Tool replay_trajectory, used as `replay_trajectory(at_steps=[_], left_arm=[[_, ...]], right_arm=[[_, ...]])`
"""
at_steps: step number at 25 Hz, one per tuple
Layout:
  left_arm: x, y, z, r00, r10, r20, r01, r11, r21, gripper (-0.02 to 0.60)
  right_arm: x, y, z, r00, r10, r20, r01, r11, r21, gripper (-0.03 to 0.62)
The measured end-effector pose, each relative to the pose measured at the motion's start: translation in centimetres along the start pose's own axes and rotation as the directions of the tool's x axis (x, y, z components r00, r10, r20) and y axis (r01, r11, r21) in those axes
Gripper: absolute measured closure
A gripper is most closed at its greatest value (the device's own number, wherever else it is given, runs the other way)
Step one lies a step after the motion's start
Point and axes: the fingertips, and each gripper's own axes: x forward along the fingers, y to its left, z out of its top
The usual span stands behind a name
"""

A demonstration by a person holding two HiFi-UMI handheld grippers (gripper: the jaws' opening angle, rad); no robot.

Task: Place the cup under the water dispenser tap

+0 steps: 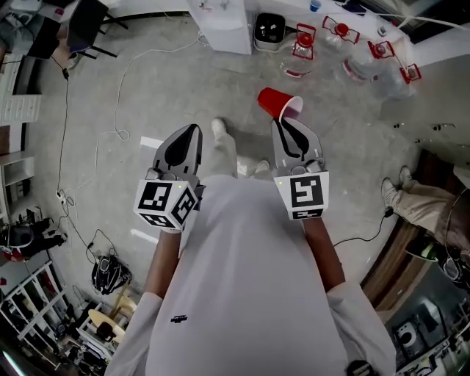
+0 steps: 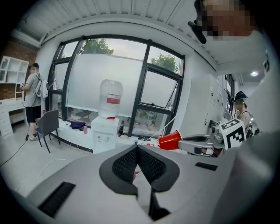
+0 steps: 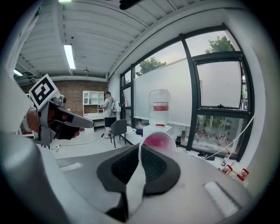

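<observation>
A red plastic cup (image 1: 279, 103) hangs tipped on its side over the grey floor, and my right gripper (image 1: 281, 123) is shut on its rim. From the right gripper view the cup's (image 3: 158, 141) mouth faces the camera, its white rim pinched between the dark pads (image 3: 148, 164). My left gripper (image 1: 194, 129) is shut with nothing in it, level with the right one and to its left. The white water dispenser (image 2: 106, 127), with a clear bottle (image 2: 111, 98) on top, stands ahead by the window. The left gripper view also shows the cup (image 2: 170, 140) to the right.
Several empty water bottles with red handles (image 1: 302, 44) lie on the floor right of the dispenser (image 1: 220, 22). Cables (image 1: 117, 132) trail across the floor at left. A person's legs (image 1: 422, 202) are at right. A grey chair (image 2: 48, 124) and a standing person (image 2: 33, 94) are left of the dispenser.
</observation>
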Motion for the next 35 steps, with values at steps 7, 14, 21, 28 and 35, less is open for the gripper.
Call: replay_trajectory(at_steps=[7,14,21,28,35], left_arm=[[6.4,4.0,1.0,0.998,-0.041,-0.042,0.041,0.999,-0.002,0.583],[13.6,11.1,5.1,0.994,-0.087,-0.062,0.086,0.996,-0.027,0.583],[17.8,18.0,8.7,0.988,-0.140,-0.071,0.138,0.990,-0.039,0.583],[20.8,21.5,10.6,0.981,-0.178,-0.081,0.175,0.984,-0.041,0.583],[23.8,22.1,10.6,0.981,-0.162,-0.106,0.157,0.986,-0.057,0.583]], right_arm=[[6.1,-1.9,-0.3,0.999,-0.034,-0.035,0.035,0.999,0.018,0.566],[15.3,-2.8,2.2,0.996,-0.058,-0.071,0.059,0.998,0.009,0.566],[23.9,-2.4,5.1,0.992,-0.088,-0.086,0.087,0.996,-0.016,0.566],[29.6,-3.0,7.7,0.994,-0.098,-0.048,0.096,0.995,-0.042,0.566],[32.4,-4.8,7.7,0.995,-0.061,-0.074,0.054,0.994,-0.090,0.566]])
